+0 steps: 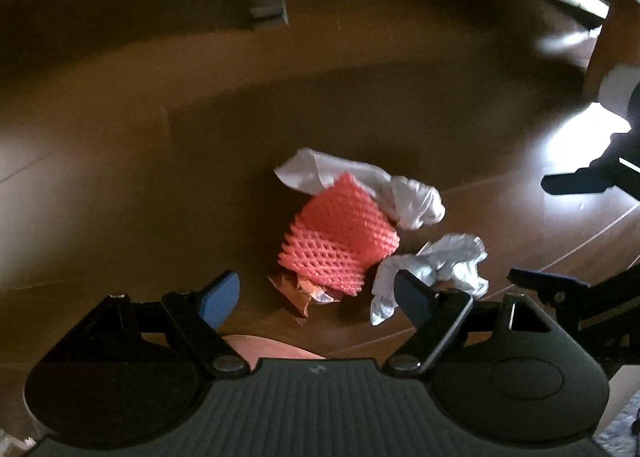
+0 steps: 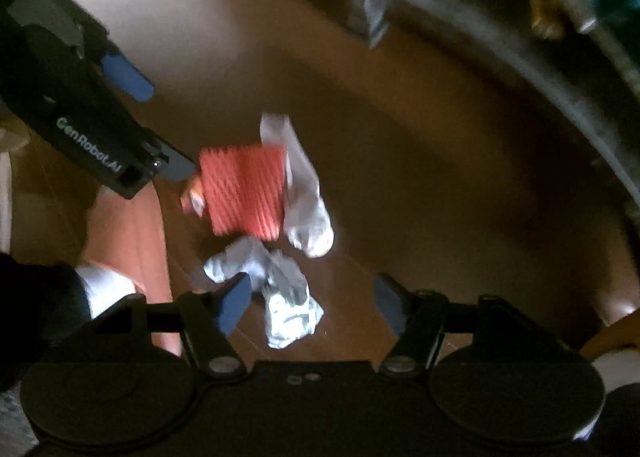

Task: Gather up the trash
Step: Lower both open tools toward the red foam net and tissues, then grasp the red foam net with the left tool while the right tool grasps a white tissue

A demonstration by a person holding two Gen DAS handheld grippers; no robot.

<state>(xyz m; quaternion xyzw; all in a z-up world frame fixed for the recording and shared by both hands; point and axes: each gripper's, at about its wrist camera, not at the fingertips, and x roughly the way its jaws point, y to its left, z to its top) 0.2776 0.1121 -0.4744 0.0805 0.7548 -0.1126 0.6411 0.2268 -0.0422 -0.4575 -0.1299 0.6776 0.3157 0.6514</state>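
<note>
Left wrist view looks down and forward along its own fingers (image 1: 224, 293) at the brown floor (image 1: 120, 145), close in, with the pink net (image 1: 340, 237) dead centre just beyond them. Right wrist view looks steeply down at that same floor, equally near, blurred, the net (image 2: 244, 193) centred a little further out. Both views share the net and the white wads touching it. The left gripper (image 2: 160, 129) shows left of the net in the right view; the right gripper's dark fingers (image 1: 536, 281) show right of the net in the left view.
</note>
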